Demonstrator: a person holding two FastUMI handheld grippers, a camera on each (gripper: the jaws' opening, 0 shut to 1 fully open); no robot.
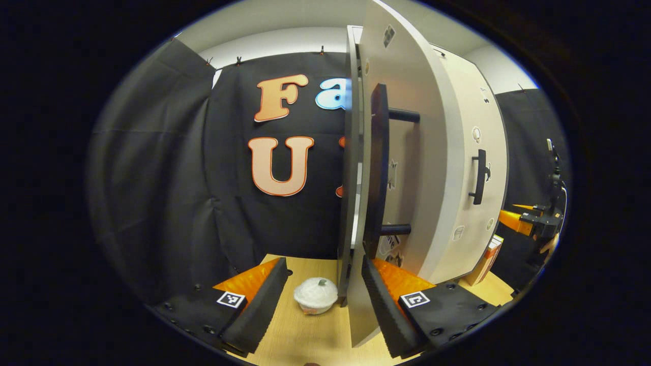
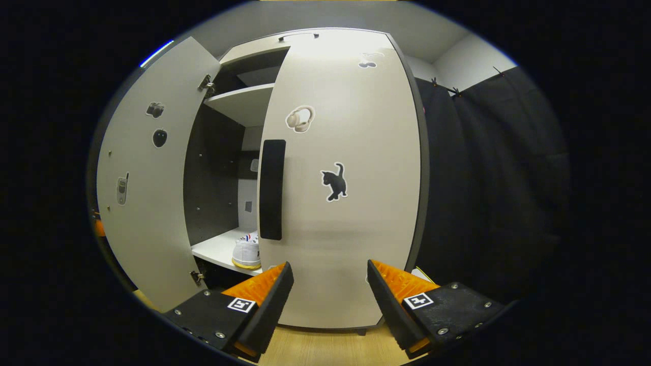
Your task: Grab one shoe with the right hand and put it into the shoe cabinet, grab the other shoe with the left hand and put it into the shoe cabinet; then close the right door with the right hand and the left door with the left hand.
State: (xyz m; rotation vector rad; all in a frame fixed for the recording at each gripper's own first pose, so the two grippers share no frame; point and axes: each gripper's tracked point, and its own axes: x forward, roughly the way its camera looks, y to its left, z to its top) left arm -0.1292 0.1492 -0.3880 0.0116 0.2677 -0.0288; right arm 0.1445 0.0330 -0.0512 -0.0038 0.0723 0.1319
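Shoe cabinet point(image 2: 351, 229): right door point(image 2: 356, 152) closed, left door point(image 1: 402, 168) ajar; white shoe point(image 2: 247, 252) on shelf edge. Left gripper point(image 1: 325, 300), right gripper point(image 2: 330, 300): wide, empty.

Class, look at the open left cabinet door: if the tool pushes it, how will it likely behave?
The left door looks like a stiff flat panel on hinges, so it should probably swing, not bend. Its bar handle offers a firm push point. The left tool straddles its lower edge, open.
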